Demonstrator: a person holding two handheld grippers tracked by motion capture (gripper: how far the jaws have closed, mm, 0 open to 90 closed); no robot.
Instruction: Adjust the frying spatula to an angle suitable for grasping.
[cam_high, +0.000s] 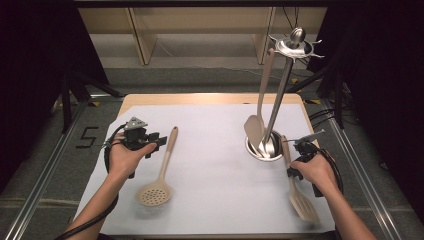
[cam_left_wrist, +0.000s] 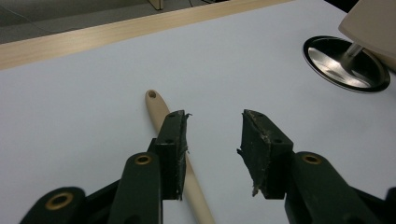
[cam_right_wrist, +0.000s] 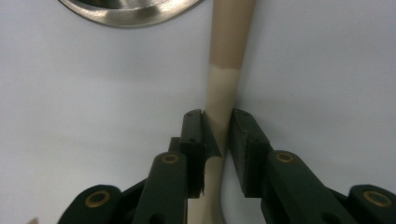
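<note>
A beige skimmer (cam_high: 159, 176) lies on the white sheet, round holed head toward me. My left gripper (cam_high: 160, 141) is open beside its handle. In the left gripper view the handle (cam_left_wrist: 159, 109) runs under the left jaw, outside the gap of that gripper (cam_left_wrist: 215, 116). My right gripper (cam_high: 291, 167) is shut on the handle of a beige slotted spatula (cam_high: 302, 204), just right of the steel stand's base (cam_high: 264, 150). The right gripper view has this gripper (cam_right_wrist: 217, 114) pinching the handle (cam_right_wrist: 231, 42). Another beige spatula (cam_high: 256, 125) hangs from the stand's top ring (cam_high: 295, 47).
The stand's round base (cam_left_wrist: 345, 63) sits to the right, ahead of the left jaws, and its rim (cam_right_wrist: 135, 11) lies close ahead of the right jaws. A white sheet (cam_high: 215, 165) covers the wooden table (cam_high: 210, 98). Dark floor and rails surround it.
</note>
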